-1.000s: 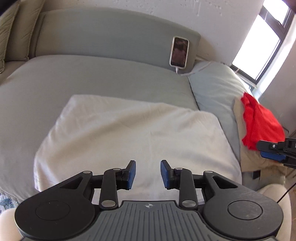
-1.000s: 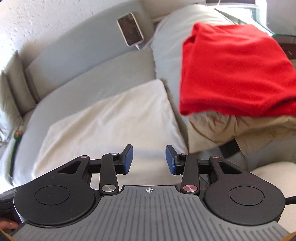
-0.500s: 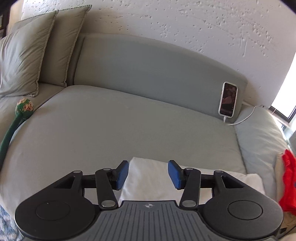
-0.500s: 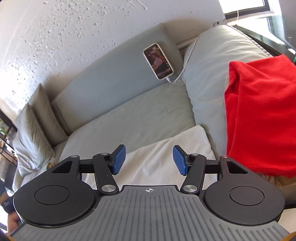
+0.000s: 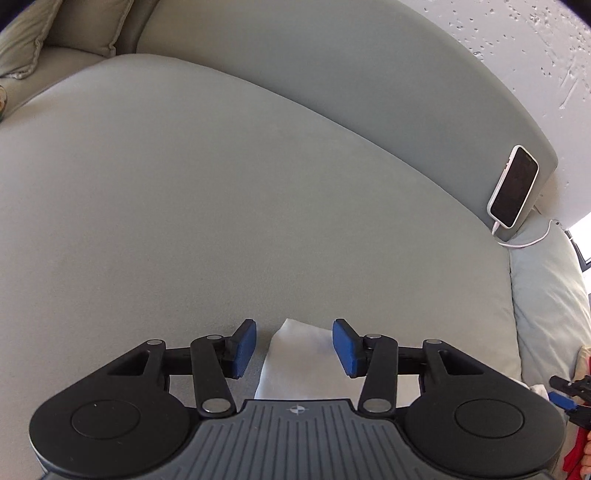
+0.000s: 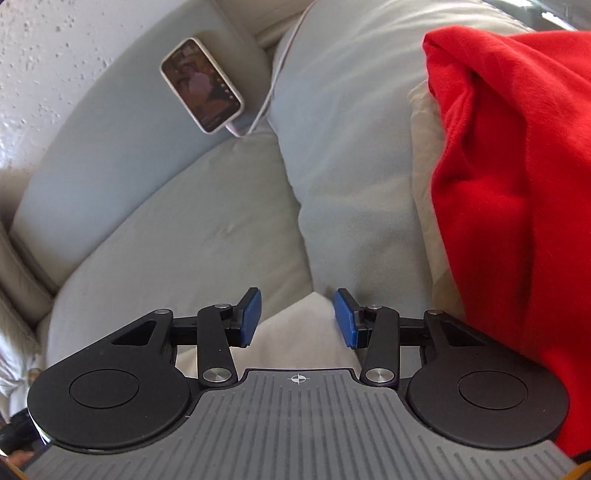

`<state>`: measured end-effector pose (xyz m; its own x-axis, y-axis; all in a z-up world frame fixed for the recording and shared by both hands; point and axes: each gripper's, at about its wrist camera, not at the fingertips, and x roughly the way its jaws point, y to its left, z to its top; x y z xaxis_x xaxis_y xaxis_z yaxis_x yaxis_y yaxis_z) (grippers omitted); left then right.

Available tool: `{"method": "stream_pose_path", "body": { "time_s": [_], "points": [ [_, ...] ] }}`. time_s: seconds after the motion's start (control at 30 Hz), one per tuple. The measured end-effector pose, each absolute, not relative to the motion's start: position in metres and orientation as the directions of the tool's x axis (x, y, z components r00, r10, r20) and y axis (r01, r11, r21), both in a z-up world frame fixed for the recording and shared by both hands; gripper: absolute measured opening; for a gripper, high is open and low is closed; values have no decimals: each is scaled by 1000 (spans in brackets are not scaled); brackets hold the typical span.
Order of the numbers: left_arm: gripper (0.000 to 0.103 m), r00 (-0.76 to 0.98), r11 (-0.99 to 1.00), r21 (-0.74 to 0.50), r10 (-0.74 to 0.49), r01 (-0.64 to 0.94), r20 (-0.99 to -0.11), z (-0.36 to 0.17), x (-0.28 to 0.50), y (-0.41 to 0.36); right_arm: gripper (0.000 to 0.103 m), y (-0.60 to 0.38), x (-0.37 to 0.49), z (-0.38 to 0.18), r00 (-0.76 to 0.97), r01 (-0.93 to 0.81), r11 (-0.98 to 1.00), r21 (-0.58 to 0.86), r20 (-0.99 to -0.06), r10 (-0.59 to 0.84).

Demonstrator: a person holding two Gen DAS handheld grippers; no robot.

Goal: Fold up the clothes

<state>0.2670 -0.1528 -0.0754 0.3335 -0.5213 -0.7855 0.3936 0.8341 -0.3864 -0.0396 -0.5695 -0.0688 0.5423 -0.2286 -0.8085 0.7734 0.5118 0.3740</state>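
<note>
In the left wrist view, olive cushions (image 5: 55, 29) fill the upper left corner, and the grey-green sofa seat (image 5: 221, 203) spreads across the middle of the frame under its curved backrest (image 5: 332, 74). At bottom centre the left gripper (image 5: 293, 347) points down at the seat. Its blue pads (image 5: 243, 347) stand apart and are closing, with a corner of the white folded cloth (image 5: 291, 365) lying between them; neither pad presses on it, so the claw is released. At the right, a phone (image 5: 513, 186) leans against the backrest with a white cable (image 5: 524, 242) running from its lower end. A grey pillow (image 5: 546, 295) sits at the right edge, and the tip of the right gripper (image 5: 565, 397) shows at the lower right.

In the right wrist view, the same phone (image 6: 202, 85) sits in the upper left against the backrest. At bottom centre the right gripper (image 6: 297, 317) also has its jaws apart and closing, with another corner of the white cloth (image 6: 303, 332) between them, untouched by the pads. Just right of the corner rises the grey pillow (image 6: 351, 147). A red garment (image 6: 517, 184) fills the right side, lying on a beige one (image 6: 424, 155) draped over the pillow.
</note>
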Motion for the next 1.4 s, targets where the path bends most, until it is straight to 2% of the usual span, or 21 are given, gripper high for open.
{"method": "stream_pose_path", "body": {
  "time_s": [0.1,0.17,0.2,0.23,0.27,0.3,0.37,0.47,0.53,0.6,0.63,0.73,0.77,0.8,0.83,0.97,1.1,1.33,1.37,1.4],
  "points": [
    [44,301,816,-412,-545,407,-783,-80,268,-158,45,-571,-22,-77,459,815,495,302,-857,-234],
    [43,287,806,-422,-556,415,-780,-82,268,-161,45,-573,-16,-81,456,819,483,310,-863,-218],
    [41,286,805,-426,-559,413,-779,-83,267,-163,43,-574,-15,-84,457,821,469,324,-867,-201],
    [35,287,803,-425,-560,417,-777,-84,267,-164,41,-576,-14,-88,456,827,448,340,-871,-181],
    [9,289,802,-425,-562,420,-775,-84,266,-165,18,-579,-14,-92,456,835,419,357,-874,-165],
    [4,315,808,-403,-553,430,-772,-82,264,-165,9,-580,-16,-95,460,839,398,371,-874,-156],
    [3,386,817,-356,-540,453,-748,-78,260,-162,7,-573,-19,-90,471,838,413,356,-855,-217],
    [3,489,856,-327,-502,401,-713,-80,261,-148,6,-561,-24,-79,470,841,451,298,-817,-336],
    [4,504,871,-276,-465,405,-727,-86,258,-151,6,-557,-22,-80,452,842,477,252,-813,-367],
    [7,518,884,-225,-428,409,-740,-91,254,-159,6,-558,-21,-84,439,844,483,235,-820,-368],
    [13,531,891,-202,-411,407,-741,-92,252,-161,6,-558,-20,-86,433,845,484,229,-824,-365],
    [35,547,900,-185,-392,395,-740,-82,250,-169,17,-556,-20,-79,441,836,499,228,-820,-364],
    [40,567,905,-176,-384,387,-729,-73,246,-165,28,-553,-22,-72,452,827,514,227,-812,-369],
    [40,587,910,-168,-376,378,-717,-65,242,-161,41,-549,-26,-64,466,817,531,227,-801,-375],
    [40,606,905,-168,-390,391,-693,-55,232,-155,44,-543,-31,-55,487,803,549,233,-787,-378],
    [40,610,864,-200,-473,461,-636,-7,186,-136,45,-517,-59,-17,588,737,607,297,-725,-358],
    [43,559,818,-251,-545,517,-624,36,128,-114,45,-482,-105,22,690,658,644,390,-655,-308],
    [47,452,723,-282,-638,630,-624,64,45,-108,45,-433,-183,71,807,529,689,496,-544,-229],
    [49,446,716,-272,-638,643,-627,60,38,-113,48,-428,-188,72,814,521,691,502,-536,-224],
    [51,464,727,-233,-616,646,-637,50,33,-122,59,-423,-189,69,812,516,700,493,-541,-218]
  ]
}}
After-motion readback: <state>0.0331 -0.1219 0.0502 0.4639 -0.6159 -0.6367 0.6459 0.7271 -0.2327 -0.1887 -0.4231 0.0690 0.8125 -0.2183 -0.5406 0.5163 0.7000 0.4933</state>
